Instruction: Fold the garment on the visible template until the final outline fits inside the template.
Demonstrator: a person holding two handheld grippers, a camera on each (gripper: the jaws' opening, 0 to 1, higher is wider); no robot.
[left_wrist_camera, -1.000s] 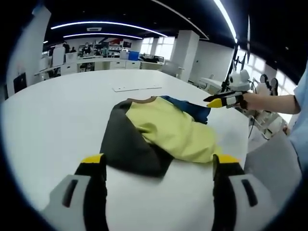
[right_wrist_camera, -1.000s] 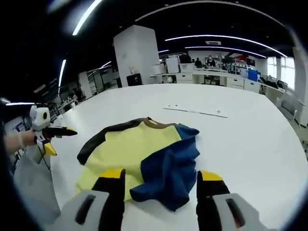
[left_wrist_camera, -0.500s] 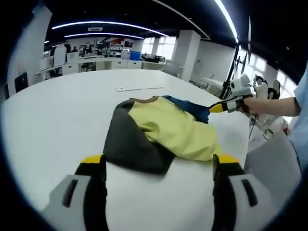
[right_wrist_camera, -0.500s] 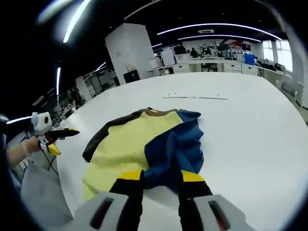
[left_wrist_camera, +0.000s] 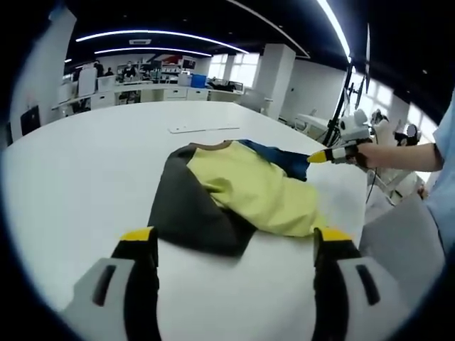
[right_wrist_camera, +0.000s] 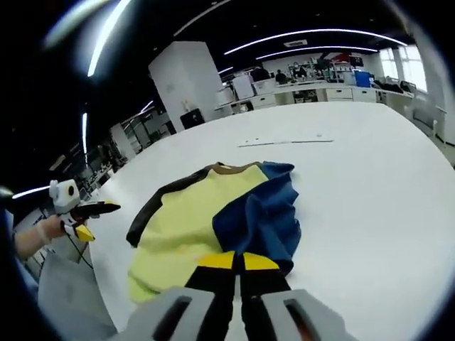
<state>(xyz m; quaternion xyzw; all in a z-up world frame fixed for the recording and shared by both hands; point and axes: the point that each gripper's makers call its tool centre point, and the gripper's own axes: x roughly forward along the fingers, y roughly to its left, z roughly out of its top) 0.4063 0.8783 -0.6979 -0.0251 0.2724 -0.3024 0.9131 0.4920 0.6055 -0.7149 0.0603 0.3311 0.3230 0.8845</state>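
The right tool (right_wrist_camera: 238, 261) is sitting with its jaws pressed together at the near hem of the garment (right_wrist_camera: 213, 213); whether cloth is pinched between them is hard to tell; the garment (yellow body, blue and dark sleeves) is lying crumpled on the white desk (right_wrist_camera: 370, 185); the left tool (left_wrist_camera: 234, 238) is hovering spread wide.
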